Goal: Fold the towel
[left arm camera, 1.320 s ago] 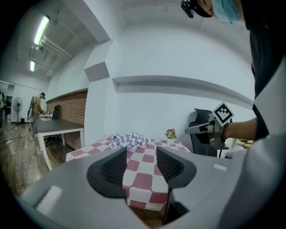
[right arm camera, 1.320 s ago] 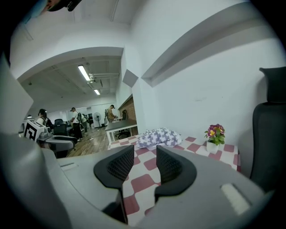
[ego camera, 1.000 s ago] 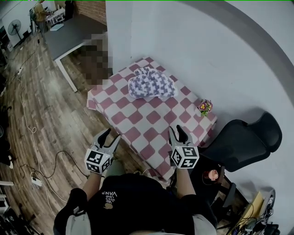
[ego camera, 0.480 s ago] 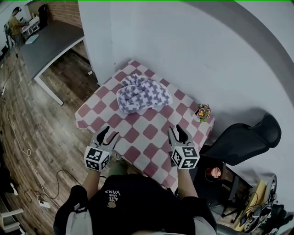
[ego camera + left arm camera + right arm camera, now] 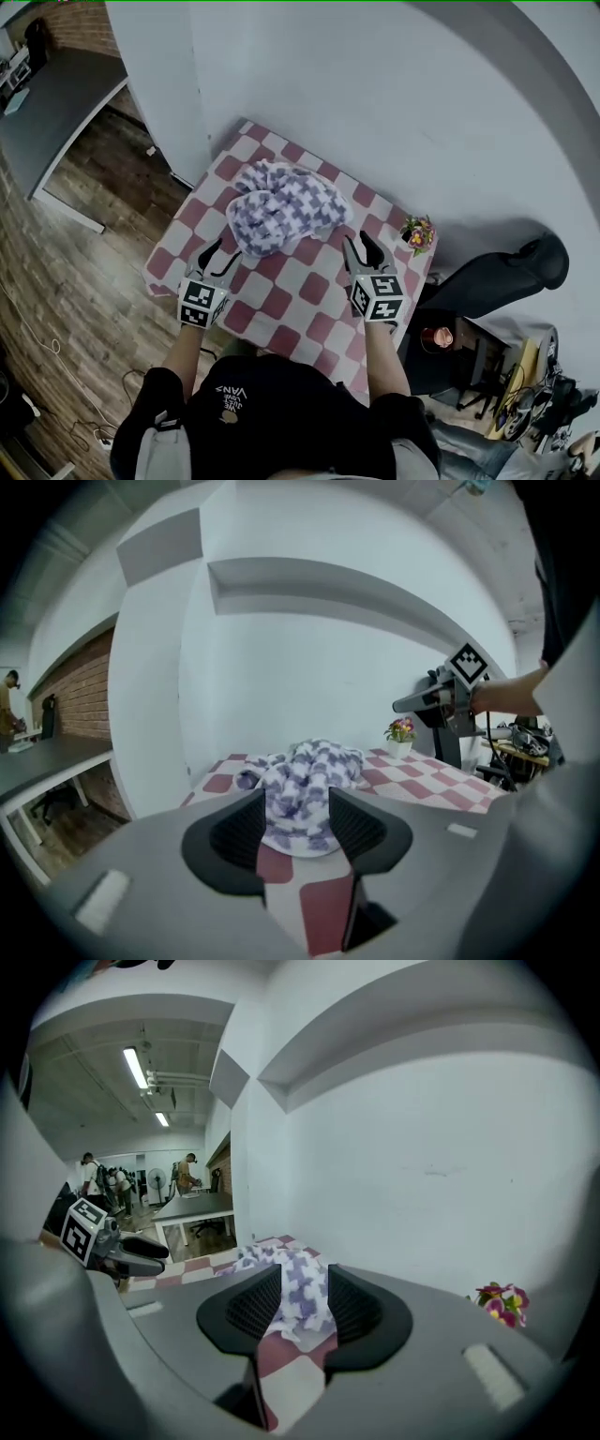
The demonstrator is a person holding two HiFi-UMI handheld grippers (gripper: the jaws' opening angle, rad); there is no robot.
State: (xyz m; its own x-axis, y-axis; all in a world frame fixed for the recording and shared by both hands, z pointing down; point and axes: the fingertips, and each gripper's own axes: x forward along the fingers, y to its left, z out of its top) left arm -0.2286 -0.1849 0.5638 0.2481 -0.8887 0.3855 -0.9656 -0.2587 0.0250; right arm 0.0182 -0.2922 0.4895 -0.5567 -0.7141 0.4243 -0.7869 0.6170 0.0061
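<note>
Purple-checked towel (image 5: 281, 206) lying bunched on counter (image 5: 291, 300); left gripper (image 5: 223, 255) and right gripper (image 5: 361, 246) hovering short, fingers released, empty. Reach step, likely; next calling for pinching near edge.

A table with a red and white checked cloth (image 5: 298, 309) stands against a big white wall (image 5: 375, 103). A little pot of pink and yellow flowers (image 5: 418, 231) sits near the table's corner, close to the wall. A black chair (image 5: 497, 277) is just beside the table. The floor (image 5: 84, 253) is brown wood. A long grey desk (image 5: 47, 112) stands farther off, and some people (image 5: 91, 1177) are far away down the room.
</note>
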